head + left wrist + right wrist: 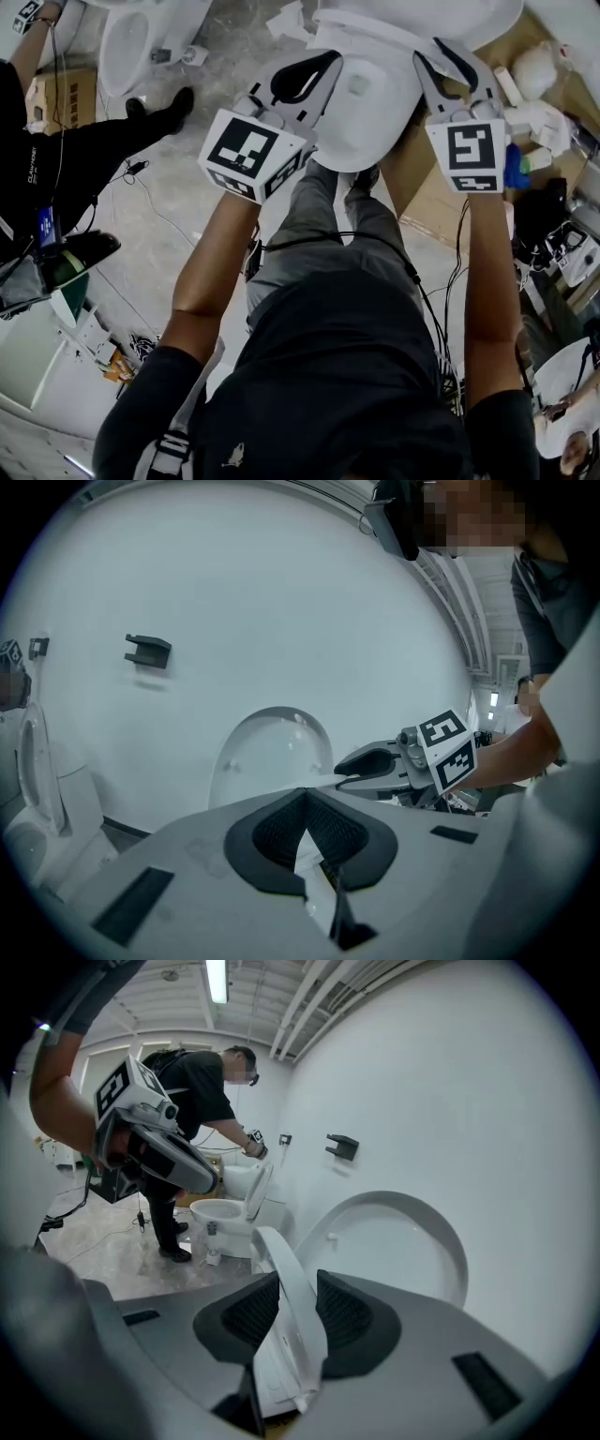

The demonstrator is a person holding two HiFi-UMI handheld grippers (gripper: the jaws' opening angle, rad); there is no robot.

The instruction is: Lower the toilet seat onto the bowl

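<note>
My right gripper (pixel 295 1283) pinches the toilet seat (pixel 274 1251) between its ribbed black pads (pixel 239 1321). The seat is a glossy white plastic ring, smooth and curved, and it stands tilted just in front of the upright oval lid (pixel 412 1251) at the wall (pixel 450 1101). My left gripper (pixel 305 797) has its jaws drawn close together on the seat's thin rim, which shows edge-on there.

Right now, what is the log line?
left gripper: shut on toilet seat | right gripper: shut on toilet seat | toilet seat: raised | lid: upright

Both forearms extended forward; left gripper (pixel 328 61) jaws pinched narrow, right gripper (pixel 429 52) jaws clamped wider.
</note>
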